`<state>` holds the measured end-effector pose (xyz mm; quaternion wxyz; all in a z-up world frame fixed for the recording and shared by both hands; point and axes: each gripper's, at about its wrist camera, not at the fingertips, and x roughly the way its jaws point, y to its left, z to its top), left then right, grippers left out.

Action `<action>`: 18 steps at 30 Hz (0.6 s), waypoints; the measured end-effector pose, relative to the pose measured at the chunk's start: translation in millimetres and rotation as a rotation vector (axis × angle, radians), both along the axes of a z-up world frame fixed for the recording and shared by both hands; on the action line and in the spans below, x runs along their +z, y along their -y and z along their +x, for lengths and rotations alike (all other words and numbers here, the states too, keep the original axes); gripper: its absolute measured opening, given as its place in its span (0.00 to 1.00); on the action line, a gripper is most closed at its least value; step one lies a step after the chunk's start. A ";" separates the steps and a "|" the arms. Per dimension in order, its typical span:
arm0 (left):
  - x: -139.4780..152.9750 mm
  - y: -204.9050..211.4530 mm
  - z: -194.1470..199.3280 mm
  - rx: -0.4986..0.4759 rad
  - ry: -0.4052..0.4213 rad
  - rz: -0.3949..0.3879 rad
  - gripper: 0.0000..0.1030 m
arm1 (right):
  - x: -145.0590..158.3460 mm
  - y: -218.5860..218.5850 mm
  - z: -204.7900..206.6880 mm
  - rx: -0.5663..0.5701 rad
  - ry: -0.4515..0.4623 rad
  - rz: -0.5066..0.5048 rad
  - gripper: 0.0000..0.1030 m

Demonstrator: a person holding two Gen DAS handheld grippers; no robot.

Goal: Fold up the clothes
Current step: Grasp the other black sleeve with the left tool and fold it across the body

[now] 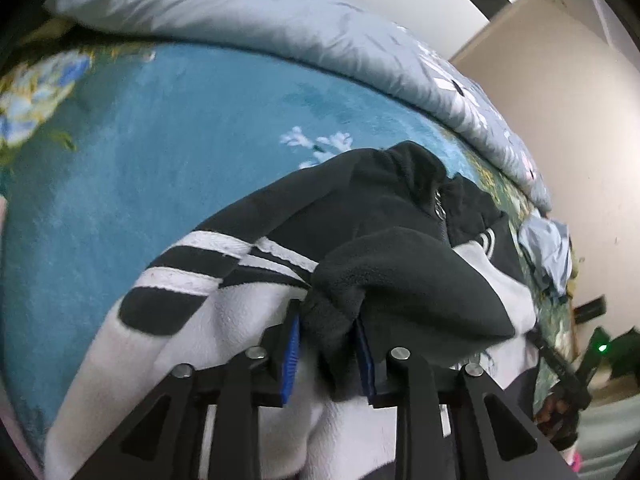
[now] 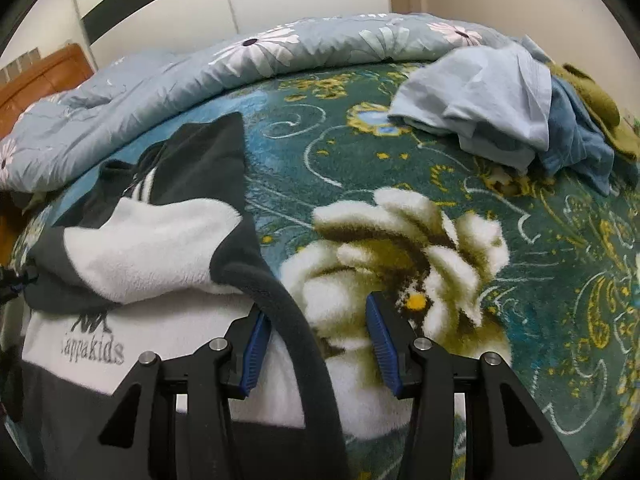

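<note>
Black-and-white fleece jacket [image 2: 136, 240] lies on the teal floral blanket [image 1: 120, 160], "kappakids" logo visible, sleeve with white stripes spread toward the blanket's plain blue area. Left gripper [image 1: 328, 344] is clamped on a bunched fold of the jacket's dark fleece, which fills the gap between both blue pads. Right gripper [image 2: 320, 344] stands part-open: the jacket's dark edge runs between its jaws, touching only the left pad, nothing pinched. Pale blue clothes pile [image 2: 500, 108] sits well apart, near the grey flowered duvet [image 2: 280, 52].
</note>
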<state>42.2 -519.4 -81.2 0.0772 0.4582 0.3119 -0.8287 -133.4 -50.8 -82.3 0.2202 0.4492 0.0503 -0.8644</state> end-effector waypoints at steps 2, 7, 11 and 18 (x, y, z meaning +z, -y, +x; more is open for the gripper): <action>7.9 -7.3 3.6 -0.018 -0.015 -0.022 0.47 | 11.2 2.2 8.7 0.027 -0.034 0.002 0.47; -0.6 -14.1 -1.2 -0.037 -0.012 0.002 0.53 | 38.9 24.5 16.8 0.123 -0.088 -0.048 0.49; -7.5 -12.4 0.9 -0.008 -0.027 0.026 0.50 | 43.3 53.5 -24.6 0.128 -0.011 -0.131 0.49; -7.8 -13.3 13.5 -0.030 -0.077 0.060 0.14 | 7.2 85.0 -106.0 0.013 0.218 -0.232 0.49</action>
